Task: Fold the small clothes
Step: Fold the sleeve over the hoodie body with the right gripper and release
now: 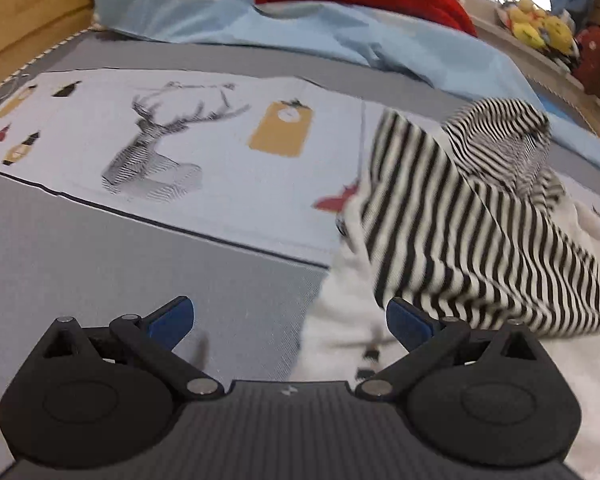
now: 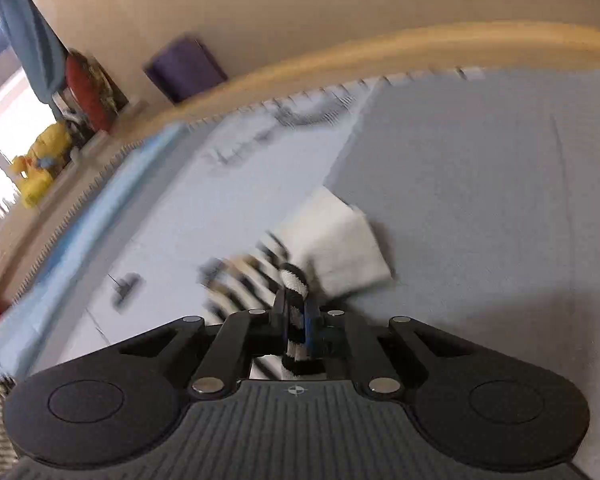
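Between the right jaws: a bunched edge of the striped garment [image 2: 294, 292] was clamped, the jaws closed tight on it.
Right gripper [image 2: 296, 320]: it was held above the bed [image 2: 480, 184], with the cloth hanging away beyond its tips; blur in this view suggested motion.
Ahead of the right jaws: a white part [image 2: 336, 248] of the same garment was seen lying on the sheet.
Left gripper [image 1: 290, 320]: its jaws were spread wide, and nothing was held between them.
Beside the left gripper's right-hand finger [image 1: 410, 324]: the lifted striped cloth [image 1: 460, 232] was draped just beyond the pad; contact could not be told.
Beyond the left jaws: a printed sheet [image 1: 160, 148] with a deer was laid flat.
Step in hand: a flap was judged to be lifted for carrying over, the fold not yet laid.
Next move: the flap would need to be set down flat over the white part, and a free corner taken by the open left jaws to keep the edge straight.
Risk: the bunched grip might leave the fold creased.
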{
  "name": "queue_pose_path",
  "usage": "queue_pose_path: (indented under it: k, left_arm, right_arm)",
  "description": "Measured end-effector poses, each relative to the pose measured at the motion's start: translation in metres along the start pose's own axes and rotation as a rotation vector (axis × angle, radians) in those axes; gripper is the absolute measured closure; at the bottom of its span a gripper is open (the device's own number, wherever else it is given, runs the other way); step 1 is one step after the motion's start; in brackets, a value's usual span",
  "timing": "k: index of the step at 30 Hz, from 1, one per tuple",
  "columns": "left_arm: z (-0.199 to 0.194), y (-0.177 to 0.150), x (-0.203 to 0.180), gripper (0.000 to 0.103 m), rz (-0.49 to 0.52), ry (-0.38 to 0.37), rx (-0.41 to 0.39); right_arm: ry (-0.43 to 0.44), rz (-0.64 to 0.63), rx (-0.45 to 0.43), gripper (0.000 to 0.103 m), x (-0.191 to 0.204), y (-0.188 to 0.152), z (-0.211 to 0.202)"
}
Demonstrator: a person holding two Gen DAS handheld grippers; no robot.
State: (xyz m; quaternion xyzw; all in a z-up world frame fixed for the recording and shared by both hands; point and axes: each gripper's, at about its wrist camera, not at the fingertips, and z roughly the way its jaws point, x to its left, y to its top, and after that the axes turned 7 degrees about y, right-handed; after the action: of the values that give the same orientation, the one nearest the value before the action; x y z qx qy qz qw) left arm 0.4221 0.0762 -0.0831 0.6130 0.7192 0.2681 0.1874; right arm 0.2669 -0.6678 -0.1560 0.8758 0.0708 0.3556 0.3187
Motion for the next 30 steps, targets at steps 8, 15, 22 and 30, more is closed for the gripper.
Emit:
queue_pose_path:
  k: [8,15,22,30]
  left_arm:
    - [-0.008,0.016,0.031,0.0,-0.112,0.083,-0.038]
    - [0.002,0.017,0.054,0.0,-0.168,0.087,0.031]
    - [-0.003,0.016,0.07,0.0,-0.216,0.04,0.048]
    - [-0.003,0.01,0.041,0.0,-0.12,0.022,0.063]
  right_arm:
    - [0.411,-0.654,-0.165,0.096,0.217,-0.072,-0.115]
    - [0.801,-1.28,0.206,0.065,0.304,-0.336,-0.191]
    - [0.793,-1.429,0.34,0.032,0.262,-0.374,-0.216]
    - [0.384,-1.141,0.354,0.029,0.221,-0.283,-0.151]
